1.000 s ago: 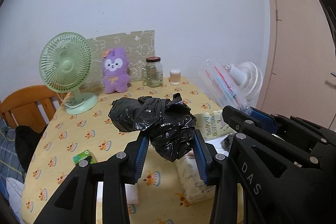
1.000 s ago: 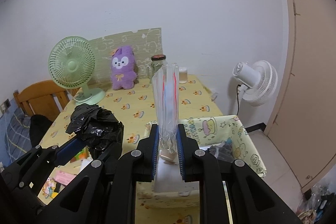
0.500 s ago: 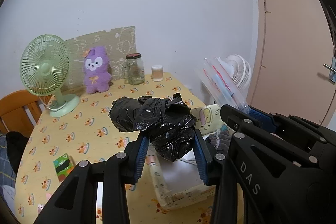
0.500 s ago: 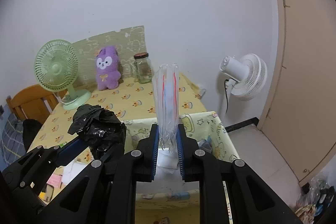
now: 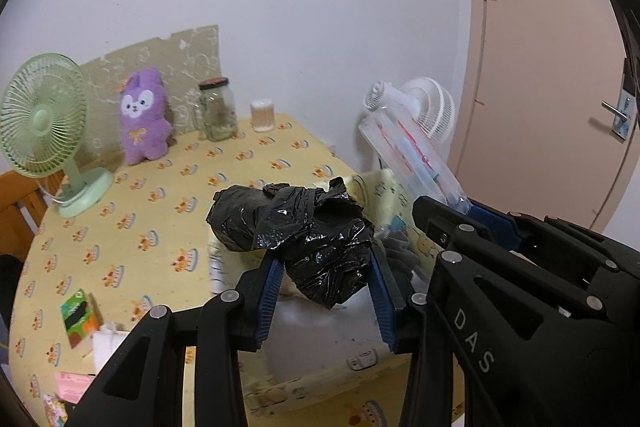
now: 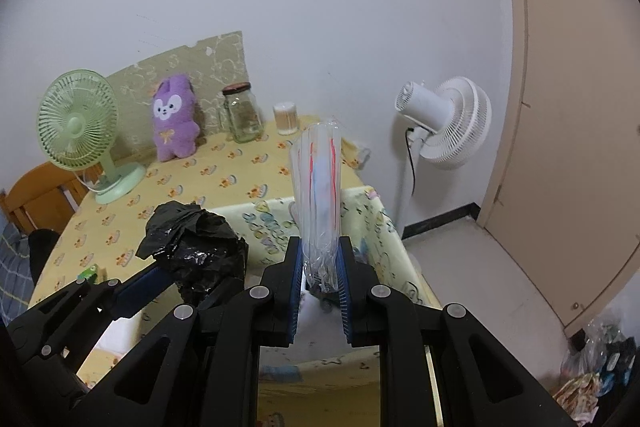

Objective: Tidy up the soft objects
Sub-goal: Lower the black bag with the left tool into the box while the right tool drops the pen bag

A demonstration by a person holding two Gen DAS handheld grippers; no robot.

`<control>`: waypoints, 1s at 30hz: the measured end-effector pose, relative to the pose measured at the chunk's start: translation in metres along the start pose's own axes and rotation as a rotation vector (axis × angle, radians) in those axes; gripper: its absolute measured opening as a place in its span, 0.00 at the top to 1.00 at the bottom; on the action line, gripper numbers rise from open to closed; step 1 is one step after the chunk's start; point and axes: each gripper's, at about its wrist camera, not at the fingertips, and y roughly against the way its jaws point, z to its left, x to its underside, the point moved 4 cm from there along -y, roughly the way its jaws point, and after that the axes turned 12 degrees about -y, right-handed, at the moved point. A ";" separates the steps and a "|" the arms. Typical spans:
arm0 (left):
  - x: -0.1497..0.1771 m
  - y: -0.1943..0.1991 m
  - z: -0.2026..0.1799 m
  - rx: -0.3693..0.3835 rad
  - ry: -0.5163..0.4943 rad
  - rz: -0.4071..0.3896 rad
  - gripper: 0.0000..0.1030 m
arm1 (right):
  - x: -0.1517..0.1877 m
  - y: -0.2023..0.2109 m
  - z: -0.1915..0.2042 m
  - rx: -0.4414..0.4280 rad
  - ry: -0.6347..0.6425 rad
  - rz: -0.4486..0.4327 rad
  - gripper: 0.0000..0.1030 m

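Note:
My left gripper (image 5: 324, 267) is shut on a crumpled black plastic bag (image 5: 296, 227) and holds it above a yellow patterned fabric bin (image 5: 384, 195) at the table's right edge. The bag also shows in the right wrist view (image 6: 196, 247). My right gripper (image 6: 319, 267) is shut on a clear plastic bag (image 6: 318, 187) with red and blue stripes, held upright over the same bin (image 6: 276, 219). That clear bag shows in the left wrist view (image 5: 412, 155). The bin holds white and dark soft items.
A green desk fan (image 5: 44, 123), a purple plush (image 5: 142, 117), a glass jar (image 5: 216, 115) and a small cup (image 5: 262, 115) stand at the back of the yellow table (image 5: 132, 219). A green box (image 5: 78, 317) lies front left. A white floor fan (image 6: 444, 123) stands right.
Both grippers have moved right with their bags, from over the table to above the fabric bin. Their grips have not changed.

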 end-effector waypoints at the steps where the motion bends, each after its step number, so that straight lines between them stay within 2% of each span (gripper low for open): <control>1: 0.000 -0.003 -0.002 0.012 -0.001 0.007 0.55 | 0.001 -0.002 -0.002 0.005 -0.002 0.004 0.81; 4: 0.001 -0.011 -0.007 0.034 -0.012 0.027 0.44 | 0.003 -0.009 -0.009 0.019 -0.006 0.019 0.81; 5: 0.001 -0.013 -0.008 0.033 -0.016 0.029 0.36 | 0.004 -0.011 -0.011 0.023 -0.008 0.023 0.81; 6: 0.001 -0.014 -0.009 0.033 -0.020 0.030 0.32 | 0.004 -0.013 -0.012 0.024 -0.010 0.028 0.81; 10: 0.001 -0.018 -0.010 0.021 -0.030 0.037 0.22 | 0.005 -0.017 -0.013 0.023 -0.014 0.038 0.81; 12: 0.001 -0.021 -0.010 0.011 -0.052 0.050 0.14 | 0.005 -0.021 -0.013 0.018 -0.014 0.051 0.82; 17: 0.002 -0.025 -0.007 -0.010 -0.103 0.090 0.14 | 0.008 -0.028 -0.008 -0.009 -0.011 0.077 0.82; 25: 0.007 -0.030 0.002 -0.014 -0.087 0.136 0.12 | 0.013 -0.035 0.002 -0.036 0.001 0.118 0.81; 28: 0.008 -0.030 0.003 -0.008 -0.086 0.133 0.12 | 0.014 -0.035 0.003 -0.035 -0.003 0.130 0.78; 30: 0.008 -0.029 0.002 -0.008 -0.093 0.134 0.12 | 0.015 -0.034 0.001 -0.029 -0.008 0.138 0.71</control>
